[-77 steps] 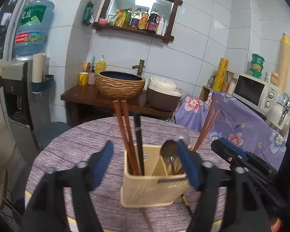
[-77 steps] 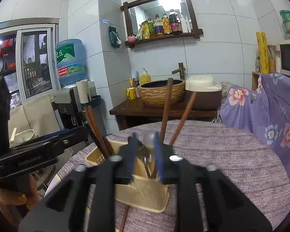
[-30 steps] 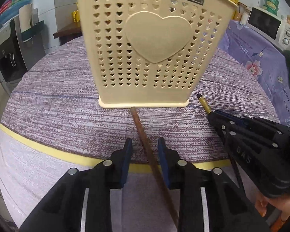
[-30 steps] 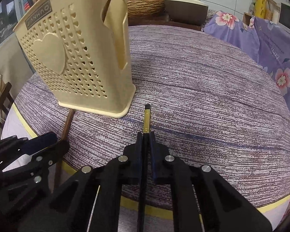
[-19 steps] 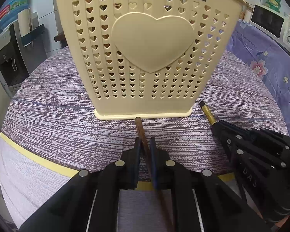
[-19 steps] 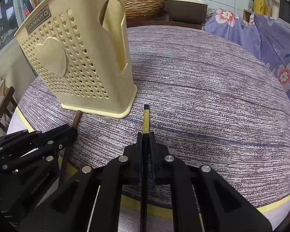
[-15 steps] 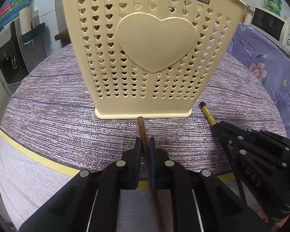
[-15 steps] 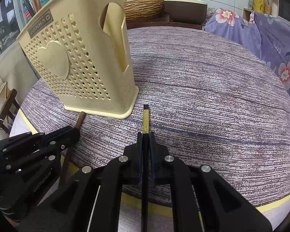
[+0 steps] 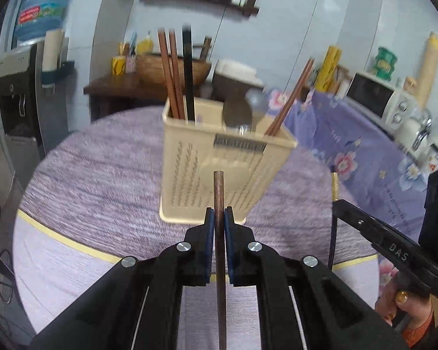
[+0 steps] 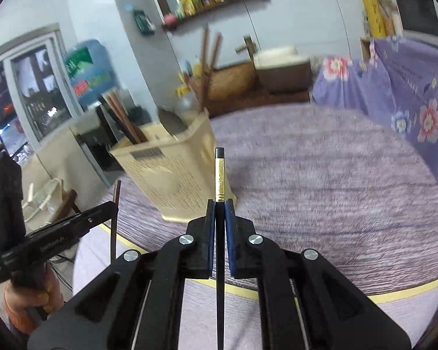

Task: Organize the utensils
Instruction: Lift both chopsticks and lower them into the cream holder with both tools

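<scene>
Left wrist view: the cream holder (image 9: pixel 219 163) stands on the worktop (image 9: pixel 102 175), containing brown chopsticks (image 9: pixel 169 73), a black one and spoons (image 9: pixel 238 110). The left claw (image 9: pixel 219 221) clamps a brown chopstick (image 9: pixel 219 192); the right claw (image 10: pixel 220 213) clamps a black gold-banded chopstick (image 10: pixel 219 175).

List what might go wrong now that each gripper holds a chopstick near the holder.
1. The left gripper pinches the brown chopstick on a narrow span, so it may pivot or slip.
2. The holder is already crowded with chopsticks and spoons; a new one could snag.
3. The black chopstick may knock the light holder over.
</scene>
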Available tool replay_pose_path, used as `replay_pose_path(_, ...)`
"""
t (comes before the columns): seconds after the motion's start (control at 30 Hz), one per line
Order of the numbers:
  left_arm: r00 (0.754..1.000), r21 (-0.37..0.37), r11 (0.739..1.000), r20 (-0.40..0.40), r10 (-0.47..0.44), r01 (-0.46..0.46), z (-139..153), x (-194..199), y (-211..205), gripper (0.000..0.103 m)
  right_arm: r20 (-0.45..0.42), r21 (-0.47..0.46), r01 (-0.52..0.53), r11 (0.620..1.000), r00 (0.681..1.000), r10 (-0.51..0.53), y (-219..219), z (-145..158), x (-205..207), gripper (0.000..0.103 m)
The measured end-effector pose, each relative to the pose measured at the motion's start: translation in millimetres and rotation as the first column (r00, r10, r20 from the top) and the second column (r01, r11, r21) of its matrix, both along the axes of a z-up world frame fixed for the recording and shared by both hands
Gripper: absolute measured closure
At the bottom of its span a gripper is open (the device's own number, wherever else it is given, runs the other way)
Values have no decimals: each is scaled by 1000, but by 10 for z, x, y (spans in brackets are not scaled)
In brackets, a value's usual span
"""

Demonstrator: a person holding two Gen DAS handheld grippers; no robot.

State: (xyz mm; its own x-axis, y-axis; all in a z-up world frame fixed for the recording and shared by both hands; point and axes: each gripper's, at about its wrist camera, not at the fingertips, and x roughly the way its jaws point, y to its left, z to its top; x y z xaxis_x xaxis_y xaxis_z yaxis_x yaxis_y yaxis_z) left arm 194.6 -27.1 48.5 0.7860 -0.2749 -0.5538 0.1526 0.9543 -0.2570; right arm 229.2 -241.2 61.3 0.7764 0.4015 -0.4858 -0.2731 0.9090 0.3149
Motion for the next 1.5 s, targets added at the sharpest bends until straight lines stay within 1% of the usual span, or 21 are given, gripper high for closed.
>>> replay_pose_path(0.03,999,-11,1000,32,1,0,101,-79,49,95,31,-1,-4,1000,1000,4,-4,98,-75,95)
replay_pose_path(0.1,997,-15,1000,72,-1,2,213,-129,33,95,74,-3,-10,1000,997,10,-15,249,-184,95)
replay_pose_path(0.23,992,-14,1000,122,-1,2,375,-203,92,95,104,-1,-22,1000,994,22,11,369,-285,95)
replay_pose_path(0.43,990,-15,1000,143,3,-1,400,-176,131,95,110,-18,-21,1000,994,23,90,387,-333,95)
replay_pose_path(0.5,989,-20,1000,150,3,0,435,-222,145,95,117,-22,-21,1000,993,24,94,400,-339,95)
replay_pose_path(0.7,983,-40,999,181,-8,16,571,-249,193,95,144,-28,-47,999,988,50,131,595,-342,95)
replay_pose_path(0.77,979,-38,999,202,-11,19,674,-238,208,95,150,-16,-65,998,986,66,114,690,-289,95)
replay_pose_path(0.83,974,-46,998,225,-20,31,823,-210,225,95,164,-8,-84,996,983,85,124,852,-235,95)
replay_pose_path(0.93,968,-65,997,250,-34,51,1061,-128,281,95,210,-25,-99,995,972,102,190,1200,-132,95)
replay_pose_path(1.07,954,-79,996,299,-12,37,1503,72,350,95,280,-39,-84,996,956,92,289,1668,53,95)
replay_pose_path(1.13,948,-95,995,318,-5,37,1687,163,371,95,307,-43,-74,996,948,84,343,1871,163,95)
replay_pose_path(1.2,941,-96,995,340,11,23,1825,229,380,95,326,-54,-62,997,942,76,410,2016,271,95)
replay_pose_path(1.3,930,-77,997,367,32,-4,1961,334,338,95,342,-71,-39,997,938,61,504,2073,417,95)
replay_pose_path(1.37,927,-61,998,373,45,-24,1960,425,294,95,339,-75,-26,997,940,50,545,1997,526,95)
replay_pose_path(1.47,931,-31,998,359,56,-48,1794,561,206,95,314,-83,-14,996,949,40,601,1770,655,95)
replay_pose_path(1.5,935,-18,998,350,58,-55,1696,606,164,95,302,-84,-14,996,952,39,619,1691,690,95)
